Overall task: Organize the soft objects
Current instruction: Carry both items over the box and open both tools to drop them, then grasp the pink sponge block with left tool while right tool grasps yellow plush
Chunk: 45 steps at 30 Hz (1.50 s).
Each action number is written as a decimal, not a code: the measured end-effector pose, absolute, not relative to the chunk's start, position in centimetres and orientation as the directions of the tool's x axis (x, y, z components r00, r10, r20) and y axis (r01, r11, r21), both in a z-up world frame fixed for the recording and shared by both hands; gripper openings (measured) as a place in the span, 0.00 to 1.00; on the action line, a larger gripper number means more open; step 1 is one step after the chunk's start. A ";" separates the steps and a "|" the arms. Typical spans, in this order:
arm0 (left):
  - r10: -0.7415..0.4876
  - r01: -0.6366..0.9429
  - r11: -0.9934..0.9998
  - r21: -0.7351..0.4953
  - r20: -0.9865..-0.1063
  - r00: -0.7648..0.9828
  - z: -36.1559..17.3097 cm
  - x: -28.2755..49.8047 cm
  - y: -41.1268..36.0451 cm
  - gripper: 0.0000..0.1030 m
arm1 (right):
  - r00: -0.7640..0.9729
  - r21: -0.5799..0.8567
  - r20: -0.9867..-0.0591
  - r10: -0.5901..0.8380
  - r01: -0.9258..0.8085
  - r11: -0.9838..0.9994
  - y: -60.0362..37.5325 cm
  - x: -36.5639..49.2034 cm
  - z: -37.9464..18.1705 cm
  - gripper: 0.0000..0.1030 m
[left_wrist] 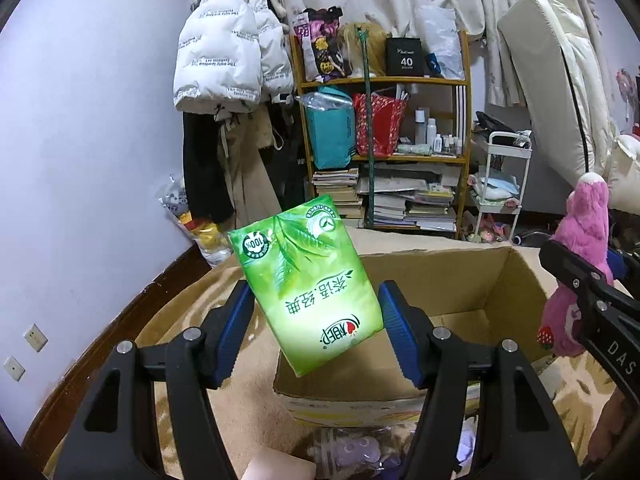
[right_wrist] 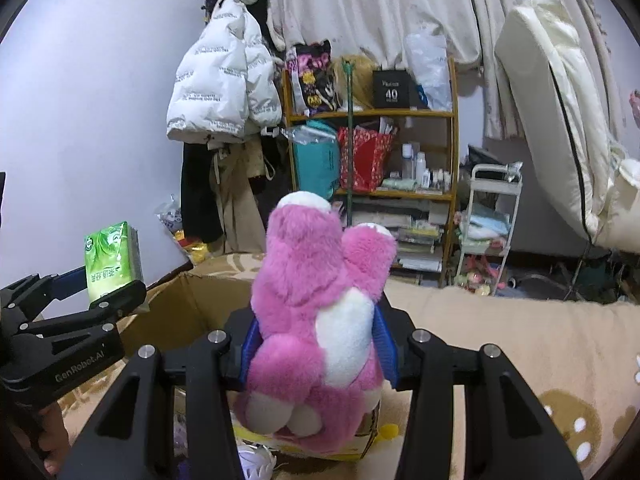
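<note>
My left gripper [left_wrist: 316,308] is shut on a green tissue pack [left_wrist: 308,284], held tilted above the open cardboard box [left_wrist: 520,280]. The pack also shows in the right wrist view [right_wrist: 112,258], clamped in the left gripper [right_wrist: 104,284] at the far left. My right gripper [right_wrist: 316,344] is shut on a pink and white plush toy [right_wrist: 320,320], held upright over the near edge of the box [right_wrist: 208,300]. The toy also shows in the left wrist view [left_wrist: 580,280], to the right of the box, behind the right gripper's black body.
The box stands on a beige patterned blanket [right_wrist: 520,340]. A wooden shelf [left_wrist: 380,120] with bags and books stands behind, with a white jacket [left_wrist: 224,52] to its left and a white cart [left_wrist: 504,184] to its right. Small soft items [left_wrist: 356,452] lie below the box front.
</note>
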<state>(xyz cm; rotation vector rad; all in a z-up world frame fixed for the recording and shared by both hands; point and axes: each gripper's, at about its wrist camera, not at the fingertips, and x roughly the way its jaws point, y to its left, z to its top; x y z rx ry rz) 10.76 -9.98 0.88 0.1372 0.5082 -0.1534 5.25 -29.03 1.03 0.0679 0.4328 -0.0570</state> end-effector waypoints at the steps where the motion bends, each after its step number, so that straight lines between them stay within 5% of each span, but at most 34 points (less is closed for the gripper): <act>1: -0.108 0.178 0.980 0.094 -0.499 0.860 0.6 10.9 -9.9 0.62 | 0.904 0.057 -0.427 -0.040 0.071 0.996 -29.1 5.3 0.8 0.49; 11: -0.116 0.187 0.979 0.078 -0.542 0.832 -0.5 11.9 -10.0 0.63 | 0.874 0.074 -0.486 0.001 0.040 0.996 -29.2 6.2 -0.7 0.51; 16: -0.103 0.170 0.983 0.070 -0.557 0.824 -0.6 11.9 -9.7 0.72 | 0.859 0.109 -0.510 0.047 0.011 0.994 -29.2 6.4 -1.0 0.52; 32: -0.096 0.137 0.991 0.012 -0.649 0.755 0.6 9.8 -5.9 0.86 | 0.884 0.115 -0.467 0.009 0.051 0.992 -28.5 3.5 0.1 1.00; 45: -0.100 0.133 0.991 -0.009 -0.710 0.697 0.9 6.1 -3.2 0.95 | 0.868 0.107 -0.496 0.021 0.038 0.994 -27.9 -0.7 1.1 1.00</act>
